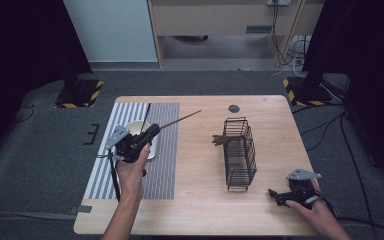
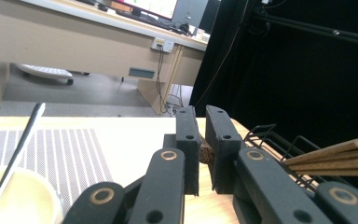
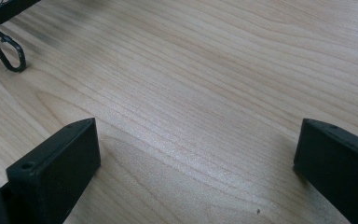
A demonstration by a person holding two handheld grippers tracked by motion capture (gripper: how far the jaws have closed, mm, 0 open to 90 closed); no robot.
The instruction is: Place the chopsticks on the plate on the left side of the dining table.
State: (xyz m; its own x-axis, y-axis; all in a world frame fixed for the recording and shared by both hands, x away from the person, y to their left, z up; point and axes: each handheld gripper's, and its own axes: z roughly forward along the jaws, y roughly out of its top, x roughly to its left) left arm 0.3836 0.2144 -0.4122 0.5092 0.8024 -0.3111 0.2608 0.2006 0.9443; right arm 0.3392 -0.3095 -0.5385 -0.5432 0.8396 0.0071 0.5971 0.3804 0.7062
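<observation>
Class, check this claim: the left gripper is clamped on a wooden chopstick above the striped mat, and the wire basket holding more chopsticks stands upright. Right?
Not quite. In the high view the wire basket lies on its side, chopsticks poking out. The left gripper is clamped on a wooden chopstick above the striped mat.

Floor: grey carpet, cables trailing at right.
Surface: light wood.
Rear: wooden desk, pale panel.
Sides: black curtains.

The right hand-held gripper looks down on a pale wood-grain tabletop, its two black jaws standing wide apart at the lower corners with bare wood between them. At the upper left corner, a black wire basket rests a looped foot on the tabletop.
</observation>
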